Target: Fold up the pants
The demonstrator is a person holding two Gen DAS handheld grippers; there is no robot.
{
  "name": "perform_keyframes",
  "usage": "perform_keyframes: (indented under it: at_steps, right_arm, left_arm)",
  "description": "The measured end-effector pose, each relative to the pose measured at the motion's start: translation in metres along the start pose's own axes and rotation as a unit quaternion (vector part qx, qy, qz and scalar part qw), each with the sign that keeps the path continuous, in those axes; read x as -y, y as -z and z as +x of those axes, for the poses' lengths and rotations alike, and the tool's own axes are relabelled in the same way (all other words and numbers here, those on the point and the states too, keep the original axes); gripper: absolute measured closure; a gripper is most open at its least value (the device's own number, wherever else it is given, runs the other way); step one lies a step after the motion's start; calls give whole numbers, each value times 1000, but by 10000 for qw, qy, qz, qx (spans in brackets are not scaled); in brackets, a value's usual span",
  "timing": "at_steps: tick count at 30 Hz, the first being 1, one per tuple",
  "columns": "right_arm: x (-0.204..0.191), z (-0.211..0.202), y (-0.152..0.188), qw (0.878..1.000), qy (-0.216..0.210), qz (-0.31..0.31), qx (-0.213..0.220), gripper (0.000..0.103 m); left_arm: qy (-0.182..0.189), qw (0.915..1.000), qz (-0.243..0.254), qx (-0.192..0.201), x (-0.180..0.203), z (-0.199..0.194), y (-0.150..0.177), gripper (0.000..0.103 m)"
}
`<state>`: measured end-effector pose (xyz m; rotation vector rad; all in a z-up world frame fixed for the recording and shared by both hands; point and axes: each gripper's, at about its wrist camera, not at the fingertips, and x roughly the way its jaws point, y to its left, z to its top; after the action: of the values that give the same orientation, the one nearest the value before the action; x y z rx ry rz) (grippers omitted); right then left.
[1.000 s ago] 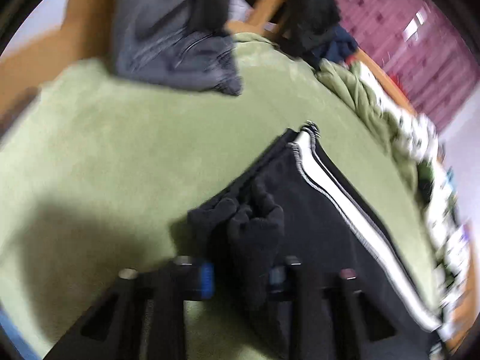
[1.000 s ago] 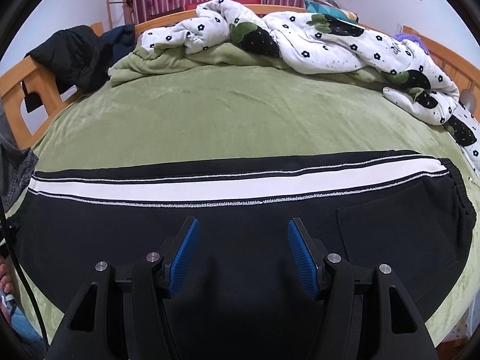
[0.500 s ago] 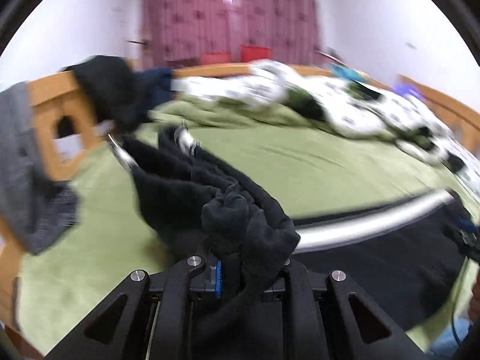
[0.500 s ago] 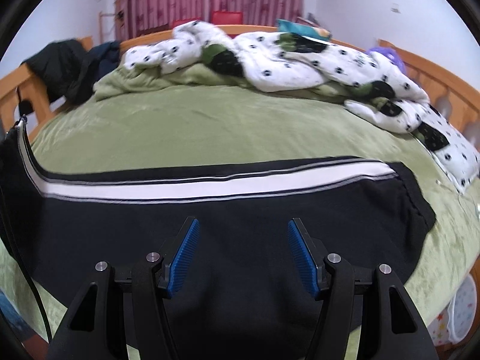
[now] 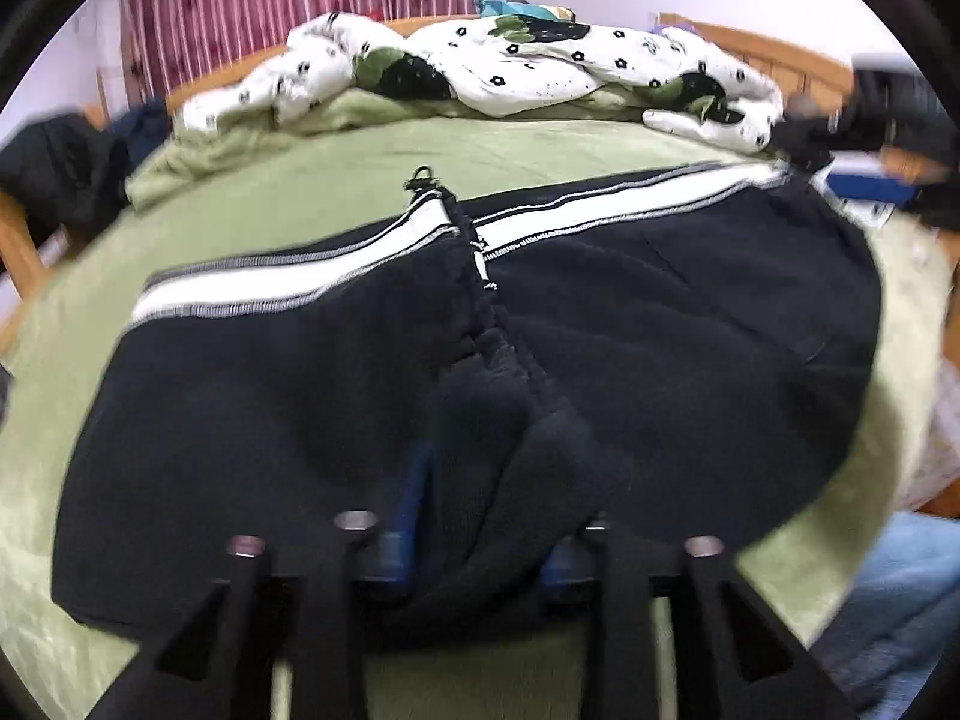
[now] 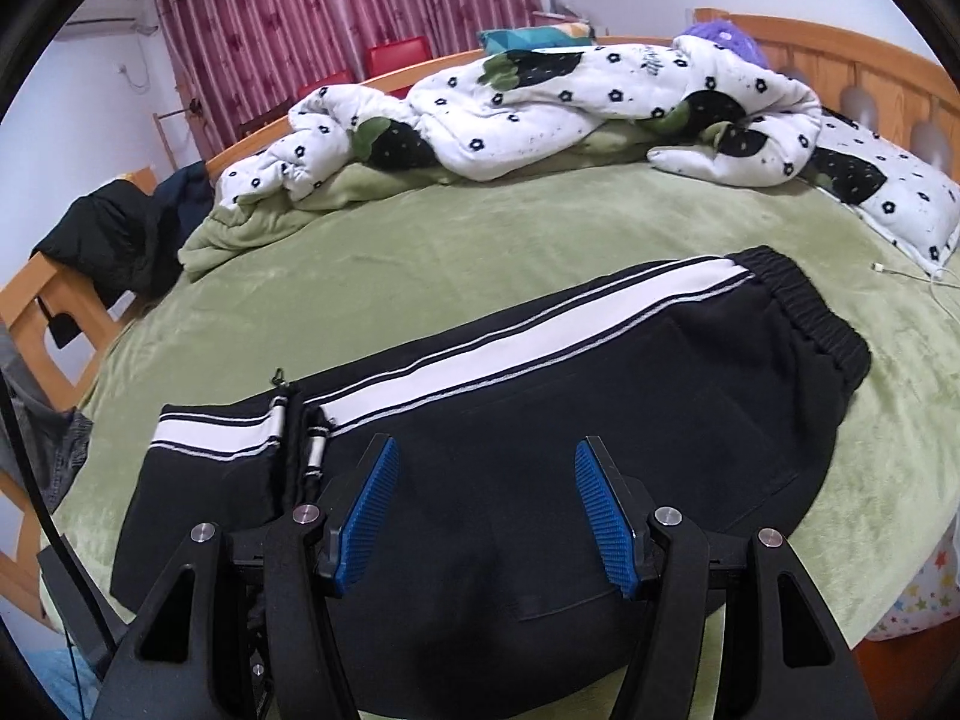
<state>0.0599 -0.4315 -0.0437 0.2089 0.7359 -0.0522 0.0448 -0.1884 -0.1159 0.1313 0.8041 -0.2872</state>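
Here the left gripper (image 5: 480,516) sits closest in, its jaws having just been opening with a bunched cuff end of the pants (image 5: 660,324) between them; the blue pads stand a little off the cloth on either side, so by my reading the hem is being let go, not clamped. The picture is blurred there and I cannot be sure that no pad brushes the fabric. That cuff end lies on top of the mid-length of the garment, so the leg half is now doubled over the upper half.

The right gripper (image 6: 486,510) hangs just above the near edge of the pants (image 6: 540,420), jaws parted wide with nothing between them, tilted down and forward over the black cloth without pinching it.

The relation that matters is this: the pants lie flat on the green blanket (image 6: 480,240) with their long axis running crosswise in front of both tools, the white side stripe (image 6: 480,360) along the far edge. The folded cuffs (image 6: 288,432) sit to the left of the right gripper, the elastic waistband (image 6: 810,312) well off to its right and farther away. So the right hand is nearer the waistband, the left hand nearer the fold edge. A second fold, I judge, would carry one end across along that same axis.

Beyond, a rumpled flowered quilt (image 6: 570,96) lies against the wooden bed frame (image 6: 840,54).
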Motion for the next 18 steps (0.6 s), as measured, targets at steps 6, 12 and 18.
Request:
perform_keyframes:
  at_steps: [6,12,18]
  right_arm:
    - [-34,9,14,9979,-501,-302,-264,42]
    - [-81,57,41,9838,-1125,-465,-1319,43]
    - [-103,79,57,9783,-1216,-457,-1617,49]
  left_arm:
    - [131,9991,-360,186,-62,-49,24,32]
    - [-588,9965,-589,61,-139,-77,53,29]
    - [-275,9893,-1427,-112,-205,-76,86,29]
